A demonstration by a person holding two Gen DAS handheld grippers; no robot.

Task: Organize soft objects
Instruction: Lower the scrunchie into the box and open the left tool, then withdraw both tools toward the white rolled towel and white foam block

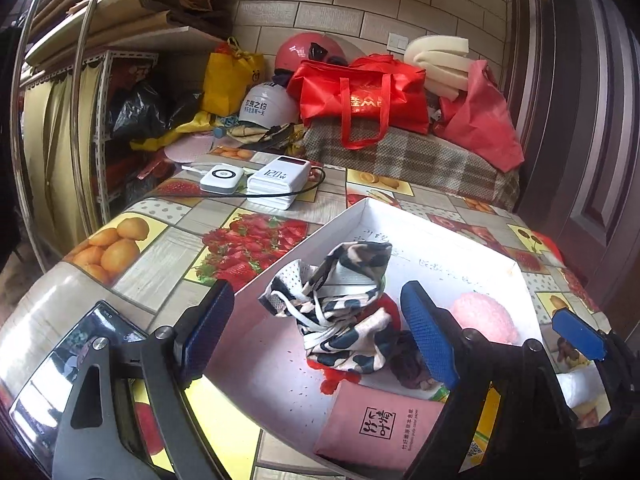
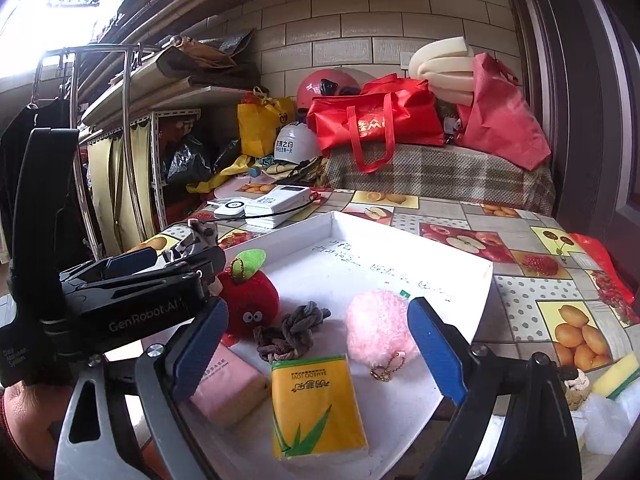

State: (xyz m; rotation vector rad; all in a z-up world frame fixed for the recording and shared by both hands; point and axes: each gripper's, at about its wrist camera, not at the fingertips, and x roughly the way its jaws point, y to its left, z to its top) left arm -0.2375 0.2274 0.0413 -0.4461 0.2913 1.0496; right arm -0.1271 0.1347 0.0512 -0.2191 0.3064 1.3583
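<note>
A white box (image 1: 448, 236) (image 2: 404, 236) sits on the fruit-print table. Between the fingers of my open left gripper (image 1: 320, 324), a cow-print cloth (image 1: 340, 300) hangs or drops over the box; the pads do not touch it. In the box lie a red plush apple (image 2: 248, 304), a brown knotted cord (image 2: 292, 334), a pink pompom (image 2: 378, 330) (image 1: 486, 316), a pink tissue pack (image 2: 228, 392) (image 1: 380, 424) and a yellow tissue pack (image 2: 316, 404). My right gripper (image 2: 316, 344) is open and empty above the box's near side. The left gripper's body (image 2: 132, 300) shows left of the apple.
A phone (image 1: 68, 364) lies at the table's left edge. Power banks (image 1: 276, 182) with a cable lie at the back. A sponge (image 2: 616, 374) and white stuff lie right of the box. Red bags (image 1: 360, 96), helmets and shelves stand behind.
</note>
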